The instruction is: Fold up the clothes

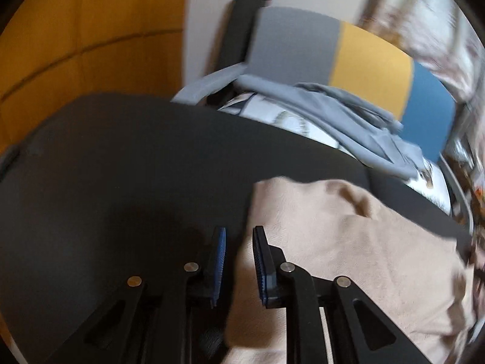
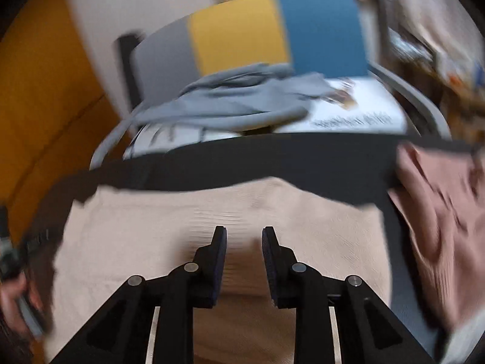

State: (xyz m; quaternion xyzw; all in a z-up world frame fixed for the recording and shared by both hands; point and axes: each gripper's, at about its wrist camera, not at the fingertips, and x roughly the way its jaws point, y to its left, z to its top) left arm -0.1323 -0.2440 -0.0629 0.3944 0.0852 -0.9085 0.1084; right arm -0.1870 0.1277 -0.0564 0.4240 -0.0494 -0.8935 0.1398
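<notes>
A beige garment (image 1: 348, 242) (image 2: 212, 218) lies spread on a dark table (image 1: 121, 166) (image 2: 272, 157). My left gripper (image 1: 239, 233) is open over the garment's left edge, one finger above bare table, the other above cloth. My right gripper (image 2: 244, 232) is open above the middle of the beige garment, nothing between its fingers. A pink garment (image 2: 439, 212) lies crumpled at the table's right side. Both views are blurred by motion.
Beyond the table stands a chair with a grey, yellow and blue backrest (image 1: 363, 57) (image 2: 242, 33); grey clothes (image 1: 348, 112) (image 2: 236, 100) lie on its seat over white patterned fabric (image 2: 363, 106). An orange wall (image 1: 75, 45) is at the left. A hand (image 2: 12, 297) shows at the lower left.
</notes>
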